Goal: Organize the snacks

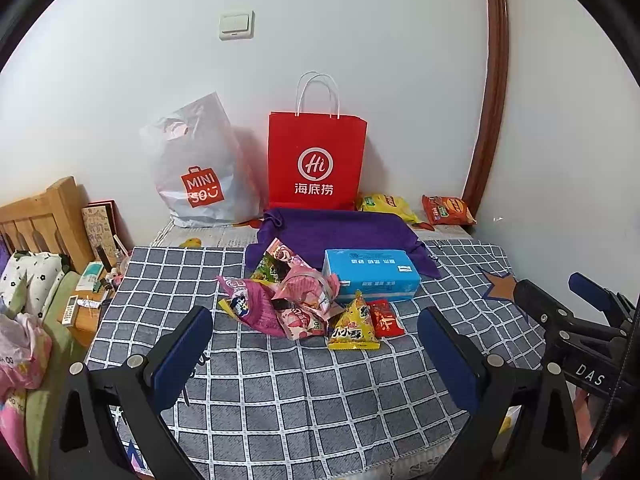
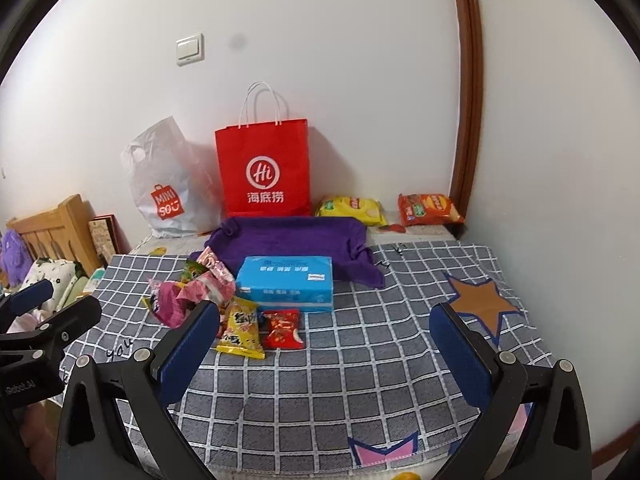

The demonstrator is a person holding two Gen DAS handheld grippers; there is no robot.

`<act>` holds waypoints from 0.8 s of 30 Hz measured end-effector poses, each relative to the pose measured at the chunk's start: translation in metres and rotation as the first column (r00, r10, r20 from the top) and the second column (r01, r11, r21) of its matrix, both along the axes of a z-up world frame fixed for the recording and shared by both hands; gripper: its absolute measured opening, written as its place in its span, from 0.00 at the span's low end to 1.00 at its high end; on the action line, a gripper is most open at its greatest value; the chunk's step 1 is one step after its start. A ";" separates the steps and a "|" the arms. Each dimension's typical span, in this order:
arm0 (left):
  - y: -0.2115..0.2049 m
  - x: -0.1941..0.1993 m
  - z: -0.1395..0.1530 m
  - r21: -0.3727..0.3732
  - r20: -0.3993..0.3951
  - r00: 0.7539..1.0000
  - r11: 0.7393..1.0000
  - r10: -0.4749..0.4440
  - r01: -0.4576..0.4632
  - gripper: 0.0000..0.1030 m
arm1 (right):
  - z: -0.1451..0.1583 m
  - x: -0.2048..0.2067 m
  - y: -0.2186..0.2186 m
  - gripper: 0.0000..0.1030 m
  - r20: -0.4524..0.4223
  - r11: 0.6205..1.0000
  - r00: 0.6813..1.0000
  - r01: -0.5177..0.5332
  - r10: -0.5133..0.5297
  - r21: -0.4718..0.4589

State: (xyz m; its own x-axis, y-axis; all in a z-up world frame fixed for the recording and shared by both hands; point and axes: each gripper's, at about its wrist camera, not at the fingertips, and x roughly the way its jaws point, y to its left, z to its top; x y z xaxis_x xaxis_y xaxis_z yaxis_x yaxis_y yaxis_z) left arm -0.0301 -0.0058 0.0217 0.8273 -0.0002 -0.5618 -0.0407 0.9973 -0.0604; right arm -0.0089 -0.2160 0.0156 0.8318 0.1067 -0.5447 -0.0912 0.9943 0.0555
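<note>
Both hand-held grippers hang above the near part of a desk covered with a grey cloth with white grid lines [image 1: 280, 392], and both are empty. The left hand-held gripper [image 1: 316, 344] has its blue-padded fingers wide apart, and so has the right hand-held gripper [image 2: 326, 346]; nothing is between them.

The snacks lie in a small heap ahead of the left hand-held gripper, a little beyond its fingertips: a purple crinkled snack packet [image 1: 252, 306], pink plastic snack packets [image 1: 304, 292], a yellow triangular snack packet [image 1: 354, 326] and a small red snack packet [image 1: 384, 318], which touches the yellow one. From the right hand-held gripper the same heap is ahead and to the left, partly hidden behind its left finger [image 2: 190, 354].

Just behind the heap, touching it, stands a light blue rectangular tissue pack [image 1: 370, 274], which rests partly on a purple folded towel [image 1: 340, 234]. Farther ahead, against the white wall, a red paper bag with white rope handles [image 1: 316, 160] stands upright, and beside it on the left leans a white plastic shopping bag with a red logo [image 1: 200, 172]. To the right of the red bag, well apart from the heap, lie a yellow chips bag [image 1: 386, 204] and an orange chips bag [image 1: 448, 210].
</note>
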 end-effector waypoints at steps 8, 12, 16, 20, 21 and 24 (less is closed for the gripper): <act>0.001 0.003 -0.002 -0.003 0.000 1.000 1.000 0.001 -0.001 1.00 | -0.003 0.002 0.000 1.00 -0.007 1.000 1.000 -0.016 0.016 0.021; 0.003 0.008 -0.005 0.000 0.000 1.000 1.000 -0.001 0.001 1.00 | -0.007 0.009 -0.004 1.00 -0.035 0.998 0.999 -0.012 0.014 0.064; 0.008 0.019 -0.011 -0.005 -0.012 1.000 1.000 -0.002 0.002 1.00 | -0.011 0.019 -0.002 1.00 -0.031 0.999 1.000 -0.003 0.004 0.040; 0.018 0.033 -0.018 -0.023 -0.035 0.999 1.000 0.003 -0.004 0.99 | -0.018 0.028 0.002 1.00 -0.021 0.999 1.000 -0.018 0.019 0.036; 0.020 0.037 -0.020 -0.026 -0.040 0.999 1.000 0.005 -0.006 0.99 | -0.021 0.031 0.002 1.00 -0.020 0.999 1.000 -0.024 0.024 0.042; 0.027 0.049 -0.026 -0.024 -0.058 0.998 0.999 0.022 -0.023 0.99 | -0.030 0.042 0.005 1.00 -0.030 0.998 0.999 -0.034 0.035 0.051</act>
